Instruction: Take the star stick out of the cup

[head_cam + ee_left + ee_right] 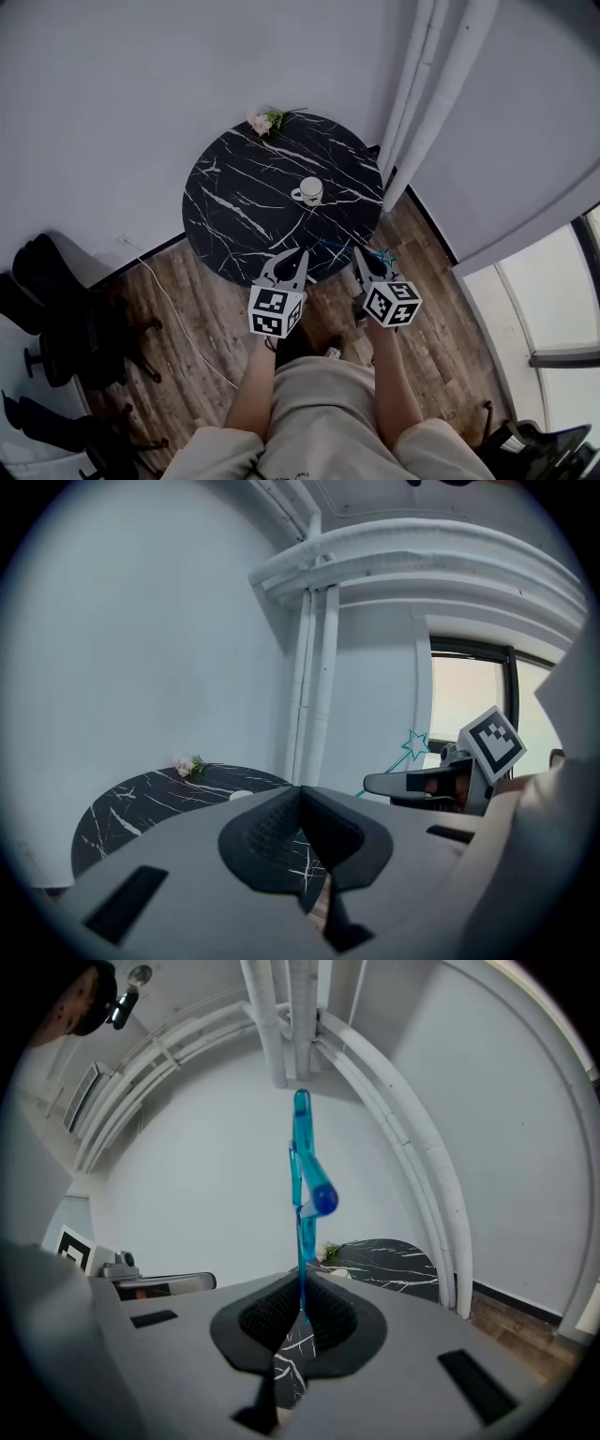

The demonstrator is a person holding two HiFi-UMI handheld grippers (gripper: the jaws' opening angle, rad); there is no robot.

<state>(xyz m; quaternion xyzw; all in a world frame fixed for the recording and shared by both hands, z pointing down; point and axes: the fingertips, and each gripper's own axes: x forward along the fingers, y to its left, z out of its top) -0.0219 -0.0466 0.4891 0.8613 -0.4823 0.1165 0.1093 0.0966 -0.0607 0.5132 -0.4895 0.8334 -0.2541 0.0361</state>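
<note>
Counting from near: 1 person w/ 2 bare arms, 2 claws, 2 marker cubes (275, 312), one on each claw. The cubes show black & white squares, not words.

The left claw (292, 256) is clenched, pads touching, w/ nothing between them. It hangs over the near edge of the table (234, 206).

The right claw (368, 257) is just to the right of it, also at the near edge. It is grasping the star stick (302, 1124), 1 see-through blue stick pinched between the pads near its low end. The rest of the stick pokes out past the jaw tips. From the left claw's camera a small teal star outline shows at the stick's tip, above the right claw. So the stick is out of the cup, well apart from it.

Under them is wood floor (441, 309) w/ 1 pale cable (173, 309) on it. Black chairs (47, 281) are far off to the left; can't count them.

The table is 1 round black top w/ white veins. On it, approx. in the middle, stands 1 white cup (310, 190) w/ its handle to the left. Can't tell what is inside. At the far edge lies 1 small flower bunch (263, 122), pink & green.

Past that is a plain wall, & to the right 1 pale curtain (427, 84).
</note>
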